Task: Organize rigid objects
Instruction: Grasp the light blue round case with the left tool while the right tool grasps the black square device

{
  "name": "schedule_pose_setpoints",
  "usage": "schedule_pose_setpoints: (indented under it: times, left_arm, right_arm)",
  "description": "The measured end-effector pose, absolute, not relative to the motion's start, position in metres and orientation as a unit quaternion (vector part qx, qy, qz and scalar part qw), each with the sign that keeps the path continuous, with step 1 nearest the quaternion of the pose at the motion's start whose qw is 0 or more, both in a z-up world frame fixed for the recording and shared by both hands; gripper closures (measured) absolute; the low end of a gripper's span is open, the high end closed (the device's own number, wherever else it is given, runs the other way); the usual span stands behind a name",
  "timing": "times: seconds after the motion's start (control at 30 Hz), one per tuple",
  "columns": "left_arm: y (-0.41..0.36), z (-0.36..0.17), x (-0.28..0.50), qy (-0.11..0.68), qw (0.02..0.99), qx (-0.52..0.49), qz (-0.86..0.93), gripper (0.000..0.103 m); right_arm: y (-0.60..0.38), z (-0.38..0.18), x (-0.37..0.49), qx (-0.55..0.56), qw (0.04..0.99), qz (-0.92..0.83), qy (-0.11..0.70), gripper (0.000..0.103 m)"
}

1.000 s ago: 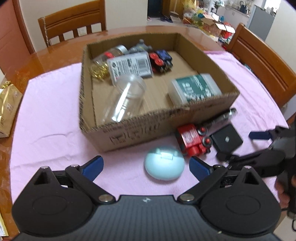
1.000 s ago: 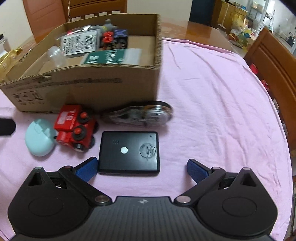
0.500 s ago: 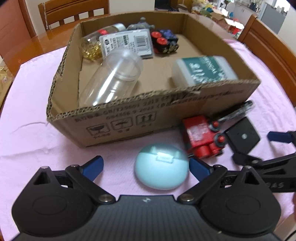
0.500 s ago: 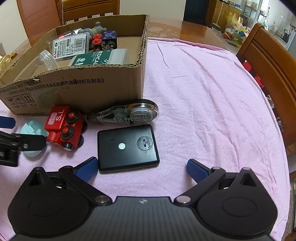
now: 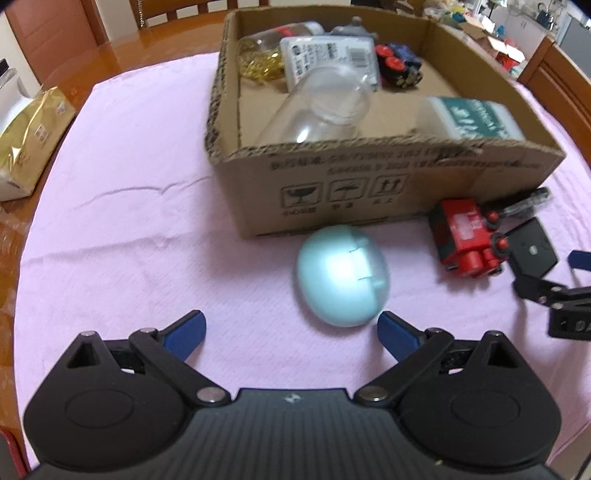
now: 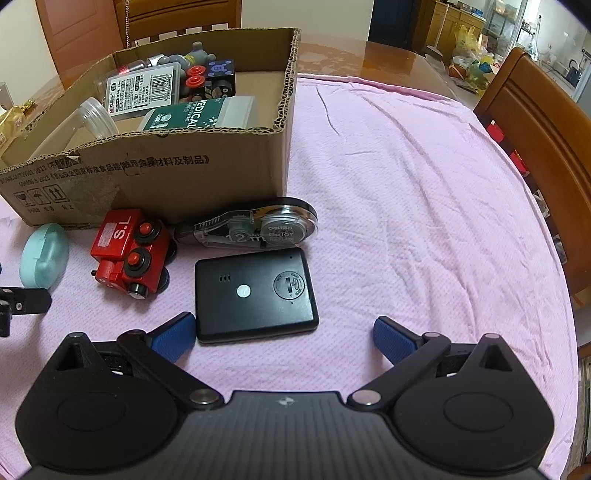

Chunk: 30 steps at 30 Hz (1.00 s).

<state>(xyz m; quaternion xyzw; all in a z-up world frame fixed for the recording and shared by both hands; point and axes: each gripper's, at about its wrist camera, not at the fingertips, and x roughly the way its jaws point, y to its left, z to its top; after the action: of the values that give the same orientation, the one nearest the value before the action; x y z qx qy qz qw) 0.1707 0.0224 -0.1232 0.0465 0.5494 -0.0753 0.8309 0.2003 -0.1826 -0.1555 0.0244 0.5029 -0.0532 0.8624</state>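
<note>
A cardboard box (image 5: 369,177) (image 6: 166,173) on a pink cloth holds a clear jar (image 5: 317,110), a green medical pack (image 5: 472,118) and small toys. In front of it lie a pale blue oval case (image 5: 341,275) (image 6: 43,255), a red toy train (image 5: 467,240) (image 6: 129,254), a tape dispenser (image 6: 255,227) and a flat black device (image 6: 255,293). My left gripper (image 5: 291,330) is open, just short of the blue case. My right gripper (image 6: 284,336) is open, with the black device just ahead of its left finger.
A gold foil packet (image 5: 29,136) lies at the cloth's left edge. Wooden chairs stand at the far side (image 6: 177,14) and the right (image 6: 546,122). The right gripper's fingers (image 5: 554,291) show at the right of the left wrist view.
My left gripper has moved forward and left toward the blue case, which now sits nearer and right of centre. My right gripper has edged closer to the black device. Both stayed open.
</note>
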Motion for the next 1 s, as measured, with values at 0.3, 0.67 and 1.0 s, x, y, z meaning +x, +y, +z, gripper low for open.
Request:
schedule_pose_setpoints:
  times: [0.3,0.67,1.0]
  left_arm:
    - [-0.002,-0.117,0.182,0.536,0.84,0.027,-0.078,0.033]
    - [-0.007,-0.117,0.187,0.521,0.846,0.058,-0.092,0.05]
    - [-0.008,-0.117,0.185,0.517,0.848,0.065,-0.098,0.051]
  right_arm:
    - [-0.182,-0.156,0.198,0.021,0.863,-0.048,0.502,0.0]
    - [-0.174,-0.157,0.201,-0.012,0.872,0.011,0.49,0.0]
    - [-0.167,-0.149,0.204,-0.034,0.882,0.05,0.468,0.029]
